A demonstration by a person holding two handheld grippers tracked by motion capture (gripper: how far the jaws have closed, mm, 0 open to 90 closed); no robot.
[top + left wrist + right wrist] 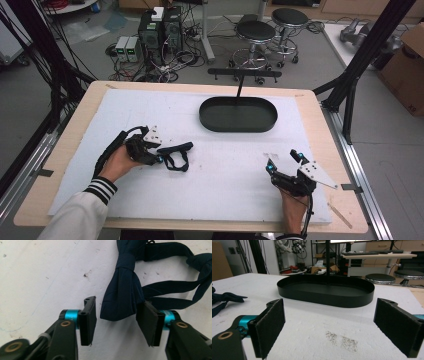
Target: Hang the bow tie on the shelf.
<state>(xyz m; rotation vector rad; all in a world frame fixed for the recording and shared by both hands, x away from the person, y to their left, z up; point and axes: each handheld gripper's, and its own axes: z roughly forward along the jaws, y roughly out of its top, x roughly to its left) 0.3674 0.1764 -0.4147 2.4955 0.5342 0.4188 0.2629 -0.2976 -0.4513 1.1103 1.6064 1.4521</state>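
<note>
A dark navy bow tie (176,148) with its looped strap lies on the white mat left of centre. My left gripper (159,153) sits right at its near end, jaws open. In the left gripper view the bow tie (122,297) has its lower wing between the two pads, close to the right pad and apart from the left one. My left gripper (116,321) is open around it. My right gripper (284,161) rests open at the mat's front right, nothing between its pads (270,326). A black oval tray (238,114) stands at the back centre, also the black oval tray (325,290).
The white mat (215,170) covers a wooden table (320,107). A thin black post with a crossbar (244,74) rises from the tray's far side. Stools (256,32) and computer boxes stand on the floor behind. A small dirty patch (342,340) marks the mat before my right gripper.
</note>
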